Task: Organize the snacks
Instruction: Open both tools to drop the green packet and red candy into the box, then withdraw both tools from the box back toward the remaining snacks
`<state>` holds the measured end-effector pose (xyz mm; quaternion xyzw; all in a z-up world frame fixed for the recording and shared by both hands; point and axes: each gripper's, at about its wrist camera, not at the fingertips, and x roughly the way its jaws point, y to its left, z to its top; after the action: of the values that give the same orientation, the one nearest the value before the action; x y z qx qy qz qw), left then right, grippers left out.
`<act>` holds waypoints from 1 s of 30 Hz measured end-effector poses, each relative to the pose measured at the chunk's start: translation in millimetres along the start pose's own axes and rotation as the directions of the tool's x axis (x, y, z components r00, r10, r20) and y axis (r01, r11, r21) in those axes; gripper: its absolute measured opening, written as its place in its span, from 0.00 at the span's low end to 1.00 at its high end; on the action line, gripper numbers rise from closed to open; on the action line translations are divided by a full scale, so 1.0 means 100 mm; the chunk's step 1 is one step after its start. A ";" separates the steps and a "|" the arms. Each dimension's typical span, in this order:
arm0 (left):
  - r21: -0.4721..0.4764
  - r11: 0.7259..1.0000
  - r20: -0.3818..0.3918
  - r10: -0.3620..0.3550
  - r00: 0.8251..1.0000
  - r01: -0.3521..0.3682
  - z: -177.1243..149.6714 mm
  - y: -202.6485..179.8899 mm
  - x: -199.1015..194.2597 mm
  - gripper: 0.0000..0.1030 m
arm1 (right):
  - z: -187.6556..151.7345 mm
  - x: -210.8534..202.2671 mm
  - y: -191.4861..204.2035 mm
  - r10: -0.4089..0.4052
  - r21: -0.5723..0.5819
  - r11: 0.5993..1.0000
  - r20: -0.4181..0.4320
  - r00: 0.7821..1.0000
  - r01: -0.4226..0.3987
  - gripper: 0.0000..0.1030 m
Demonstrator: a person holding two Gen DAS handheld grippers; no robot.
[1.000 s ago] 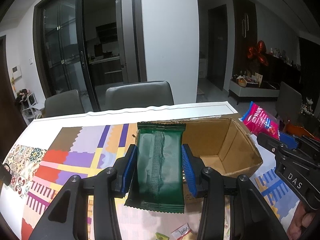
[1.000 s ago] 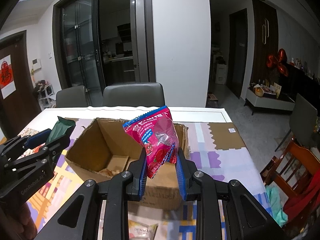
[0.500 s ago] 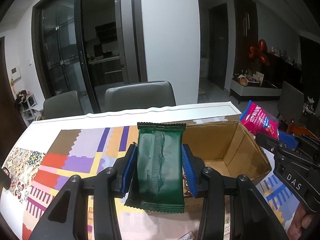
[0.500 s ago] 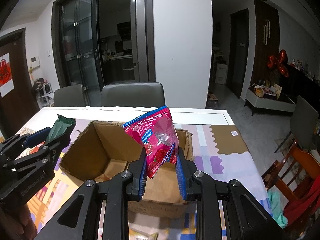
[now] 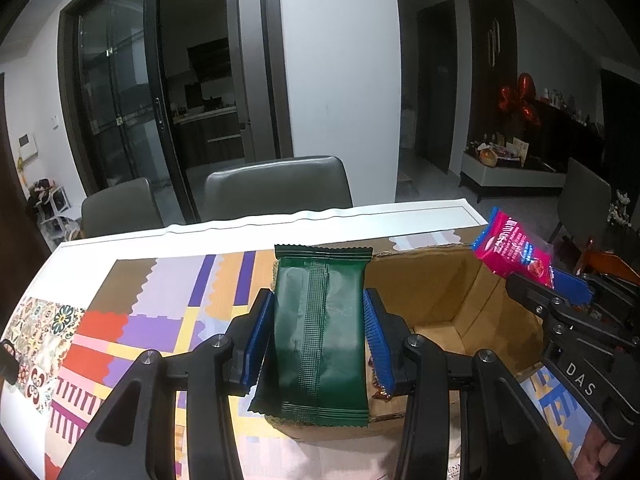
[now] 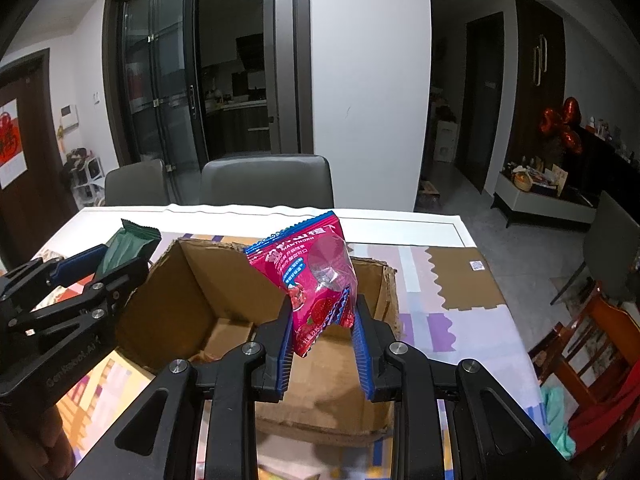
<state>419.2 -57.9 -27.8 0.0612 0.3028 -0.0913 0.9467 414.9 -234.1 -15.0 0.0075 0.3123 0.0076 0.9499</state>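
My left gripper (image 5: 318, 334) is shut on a dark green snack packet (image 5: 320, 332) and holds it upright over the left wall of an open cardboard box (image 5: 452, 300). My right gripper (image 6: 322, 332) is shut on a pink-red hawthorn snack bag (image 6: 316, 276) and holds it above the same box (image 6: 192, 300), near its front right. The left gripper with the green packet (image 6: 128, 246) shows at the left of the right wrist view. The right gripper with the pink bag (image 5: 512, 250) shows at the right of the left wrist view. A few wrappers lie on the box floor.
The box stands on a white table with a patchwork-coloured mat (image 5: 160, 312). Two grey chairs (image 5: 276, 188) stand behind the far edge. A wooden chair with red cloth (image 6: 592, 344) is off the table's right side. More snack packets lie near the front edge, mostly hidden.
Both grippers have moved forward over the box with their packets still held. The box now appears closer and lower in both views.
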 end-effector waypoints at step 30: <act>-0.020 0.997 0.050 0.077 0.996 -0.076 -0.03 0.12 -0.28 0.85 | 0.01 -0.18 -0.06 -0.091 0.027 0.996 0.024 0.996 0.090 0.83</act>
<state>397.9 -42.3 -13.5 0.0618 0.2768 -0.0538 0.9574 400.8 -241.0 -3.2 0.0056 0.3004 -0.0396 0.9530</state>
